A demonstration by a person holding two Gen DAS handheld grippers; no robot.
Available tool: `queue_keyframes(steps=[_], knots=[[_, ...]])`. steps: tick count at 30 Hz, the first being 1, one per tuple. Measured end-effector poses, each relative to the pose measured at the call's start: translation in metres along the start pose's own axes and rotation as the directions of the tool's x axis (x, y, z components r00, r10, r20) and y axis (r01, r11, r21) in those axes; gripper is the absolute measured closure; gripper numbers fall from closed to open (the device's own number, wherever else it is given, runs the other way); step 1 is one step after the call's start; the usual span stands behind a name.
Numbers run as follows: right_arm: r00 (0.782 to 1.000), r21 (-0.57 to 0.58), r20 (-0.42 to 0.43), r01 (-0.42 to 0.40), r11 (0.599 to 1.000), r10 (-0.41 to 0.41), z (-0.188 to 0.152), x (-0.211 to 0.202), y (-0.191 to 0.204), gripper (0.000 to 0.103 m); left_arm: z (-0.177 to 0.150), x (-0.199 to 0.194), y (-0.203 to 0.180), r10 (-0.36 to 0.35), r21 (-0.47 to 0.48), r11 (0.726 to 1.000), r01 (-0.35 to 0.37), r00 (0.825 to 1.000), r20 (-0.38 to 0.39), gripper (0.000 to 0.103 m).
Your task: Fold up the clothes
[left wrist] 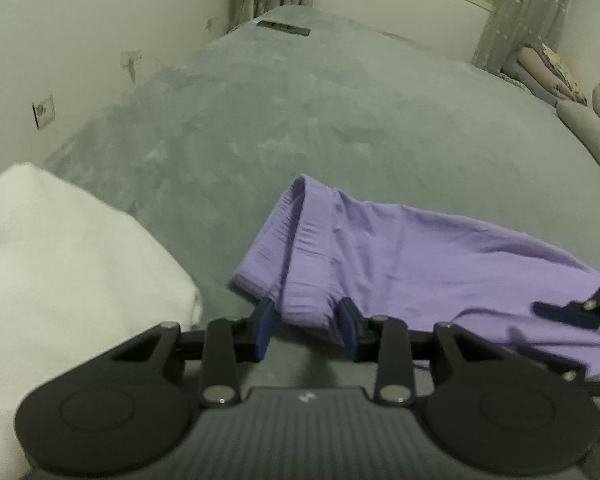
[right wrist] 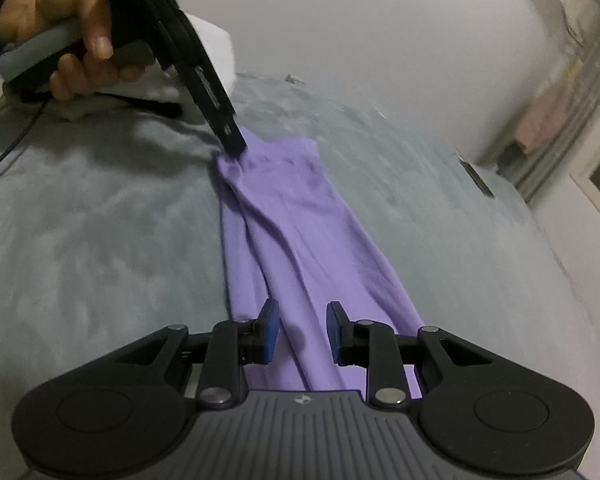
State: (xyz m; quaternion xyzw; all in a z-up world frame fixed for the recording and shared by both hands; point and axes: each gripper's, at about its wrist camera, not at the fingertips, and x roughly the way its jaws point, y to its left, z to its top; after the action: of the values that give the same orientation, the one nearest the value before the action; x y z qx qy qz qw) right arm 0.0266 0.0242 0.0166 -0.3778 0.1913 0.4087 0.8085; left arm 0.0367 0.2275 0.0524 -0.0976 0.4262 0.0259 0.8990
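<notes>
I am working over lilac trousers (right wrist: 300, 240) lying lengthwise on a grey blanket (right wrist: 100, 220).

Nearest me, my right gripper (right wrist: 302, 334) sits at the leg end of the trousers. Its blue pads (right wrist: 270, 332) are spread apart, with a raised fold of lilac cloth running between them; they do not appear to press on it. My worry here: closing from this position could catch only the top ridge of cloth, so the lower layer stays behind and the fold comes out crooked.

Farther along the trousers, at the waistband (left wrist: 300, 248), my left gripper (left wrist: 306, 330) is also partly open. The waistband's near edge sits between the pads, apparently unpinched. It could slip free if lifted too early.

Beyond the waistband end lies a white folded cloth (left wrist: 68, 260), near enough that a dragged hem might disturb it.
</notes>
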Motion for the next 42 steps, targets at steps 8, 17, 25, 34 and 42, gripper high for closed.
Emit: queue_keyframes(steps=[8, 17, 25, 34, 42], knots=[[1.0, 0.088, -0.025, 0.016, 0.996, -0.014, -0.001, 0.029, -0.015, 0.079, 0.002, 0.012, 0.003, -0.023, -0.11, 0.994, 0.024, 1.0, 0.007, 0.082], [0.999, 0.184, -0.011, -0.043, 0.982, 0.046, 0.001, 0.022, -0.018, 0.102, 0.012, -0.011, -0.004, -0.01, -0.1, 0.995, 0.025, 0.989, 0.149, 0.084], [0.998, 0.192, 0.062, -0.004, 0.981, -0.008, 0.017, 0.004, -0.004, 0.102, 0.029, -0.019, 0.0, -0.053, -0.089, 0.993, 0.076, 0.969, 0.24, 0.084], [0.999, 0.32, 0.05, -0.015, 0.947, -0.001, 0.0, -0.006, -0.046, 0.076, 0.021, -0.006, 0.013, -0.017, -0.085, 0.996, 0.035, 0.978, 0.207, 0.084], [0.995, 0.276, 0.041, -0.095, 0.956, 0.087, -0.019, -0.004, -0.039, 0.075, 0.02, -0.008, 0.015, -0.033, -0.098, 0.994, 0.056, 0.975, 0.219, 0.084]])
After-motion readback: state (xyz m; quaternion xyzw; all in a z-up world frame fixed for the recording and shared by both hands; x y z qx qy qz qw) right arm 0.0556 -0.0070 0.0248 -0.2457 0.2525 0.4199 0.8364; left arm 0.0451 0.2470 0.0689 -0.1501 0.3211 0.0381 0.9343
